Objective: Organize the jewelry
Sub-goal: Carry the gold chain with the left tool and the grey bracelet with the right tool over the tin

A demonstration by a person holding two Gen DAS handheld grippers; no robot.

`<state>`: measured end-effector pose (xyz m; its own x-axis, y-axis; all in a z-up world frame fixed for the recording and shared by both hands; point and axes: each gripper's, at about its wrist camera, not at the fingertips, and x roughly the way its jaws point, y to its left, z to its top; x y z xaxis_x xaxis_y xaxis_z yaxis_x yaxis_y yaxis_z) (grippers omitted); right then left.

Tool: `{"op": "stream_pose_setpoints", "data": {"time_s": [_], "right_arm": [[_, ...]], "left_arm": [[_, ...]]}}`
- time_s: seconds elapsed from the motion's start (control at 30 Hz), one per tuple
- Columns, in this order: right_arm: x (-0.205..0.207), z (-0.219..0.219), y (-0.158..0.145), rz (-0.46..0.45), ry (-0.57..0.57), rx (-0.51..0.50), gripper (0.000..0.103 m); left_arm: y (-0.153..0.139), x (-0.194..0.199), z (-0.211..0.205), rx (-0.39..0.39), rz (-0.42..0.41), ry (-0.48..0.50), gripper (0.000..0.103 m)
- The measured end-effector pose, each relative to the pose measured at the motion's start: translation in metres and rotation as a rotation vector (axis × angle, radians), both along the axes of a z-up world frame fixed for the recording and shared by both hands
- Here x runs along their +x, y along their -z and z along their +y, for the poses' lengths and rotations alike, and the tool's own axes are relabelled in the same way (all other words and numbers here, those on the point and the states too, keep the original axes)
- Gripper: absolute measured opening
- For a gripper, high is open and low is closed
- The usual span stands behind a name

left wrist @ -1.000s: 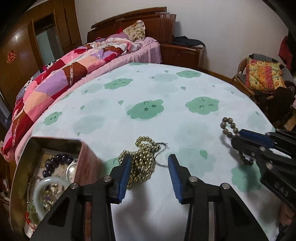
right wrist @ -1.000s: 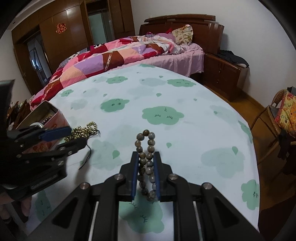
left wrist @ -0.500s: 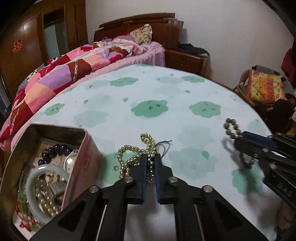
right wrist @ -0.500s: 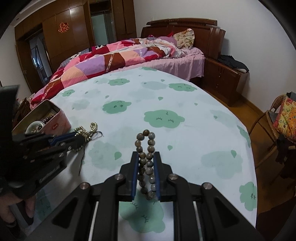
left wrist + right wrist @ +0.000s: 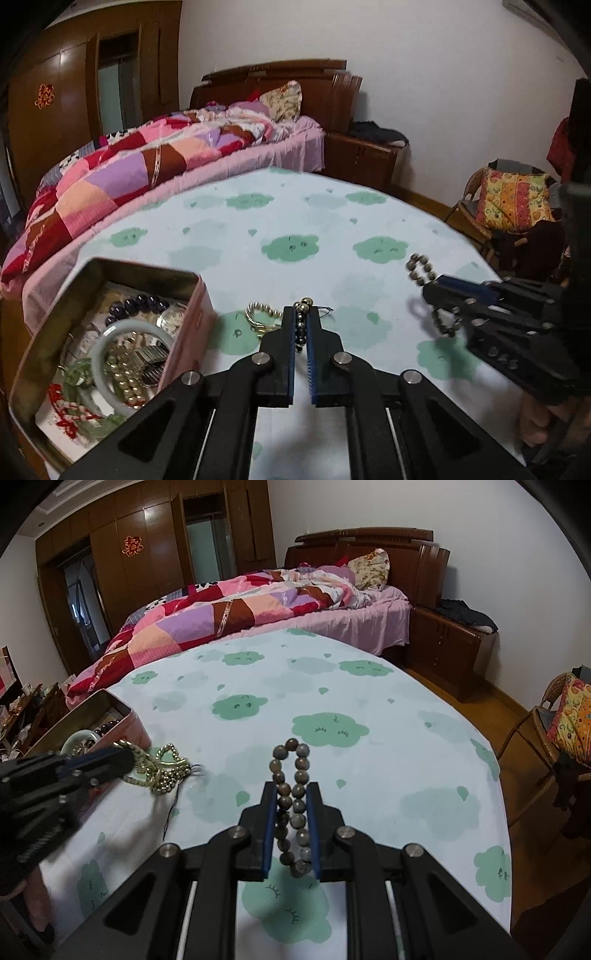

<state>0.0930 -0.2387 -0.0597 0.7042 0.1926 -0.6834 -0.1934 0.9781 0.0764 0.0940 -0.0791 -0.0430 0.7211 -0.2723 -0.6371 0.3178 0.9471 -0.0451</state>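
- At the far left, a pink tin (image 5: 110, 325) is being shown open on the table (image 5: 288, 221), already stocked with a pale bangle (image 5: 122, 332), a string of dark purple beads (image 5: 136, 304), a small watch face (image 5: 170, 318) and a red-and-green strand (image 5: 79, 410); part of the sorting is judged to be done.
- Just right of the tin, the gold bead necklace (image 5: 260, 314) is being pinched by the left gripper (image 5: 301, 314), whose jaws are being kept narrow around a few beads while the rest of the chain is being left bunched on the cloth.
- Farther right, the brown bead bracelet (image 5: 291, 797) is being held doubled between the nearly closed jaws of the right gripper (image 5: 293, 794), above the table and well apart from the tin.
- 2 pieces are therefore judged to be left: both are being gripped and neither is yet in the tin.
- The tin's contents are being shown clearly only in the left wrist view; in the right wrist view only the tin's rim and a glimpse of the bangle are being shown.
- The necklace's dark trailing thread (image 5: 173, 805) and its loose loops are being shown best in the right wrist view, where the left gripper is blurred.
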Motion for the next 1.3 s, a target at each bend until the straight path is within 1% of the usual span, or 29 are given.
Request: {"op": "stream_pose_setpoints", "data": {"time_s": [0.27, 0.4, 0.53, 0.87, 1.07, 1.3], "right_arm": [[-0.007, 0.003, -0.006, -0.056, -0.001, -0.01, 0.018], [-0.014, 0.006, -0.012, -0.105, -0.007, -0.017, 0.018], [-0.017, 0.009, -0.017, -0.117, -0.015, -0.011, 0.018], [-0.028, 0.027, -0.05, -0.168, -0.079, 0.048, 0.018], [-0.029, 0.047, -0.069, -0.196, -0.138, 0.053, 0.018], [-0.031, 0.079, -0.094, -0.235, -0.214, 0.059, 0.018]], "left_arm": [[-0.026, -0.013, 0.005, -0.02, -0.058, 0.017, 0.004], [-0.038, -0.018, 0.012, -0.027, -0.086, 0.011, 0.004], [-0.052, -0.024, 0.021, -0.044, -0.117, 0.007, 0.004], [-0.086, -0.04, 0.041, -0.063, -0.191, -0.02, 0.004], [-0.104, -0.046, 0.053, -0.057, -0.231, -0.055, 0.004], [-0.128, -0.053, 0.078, -0.055, -0.278, -0.093, 0.004]]}}
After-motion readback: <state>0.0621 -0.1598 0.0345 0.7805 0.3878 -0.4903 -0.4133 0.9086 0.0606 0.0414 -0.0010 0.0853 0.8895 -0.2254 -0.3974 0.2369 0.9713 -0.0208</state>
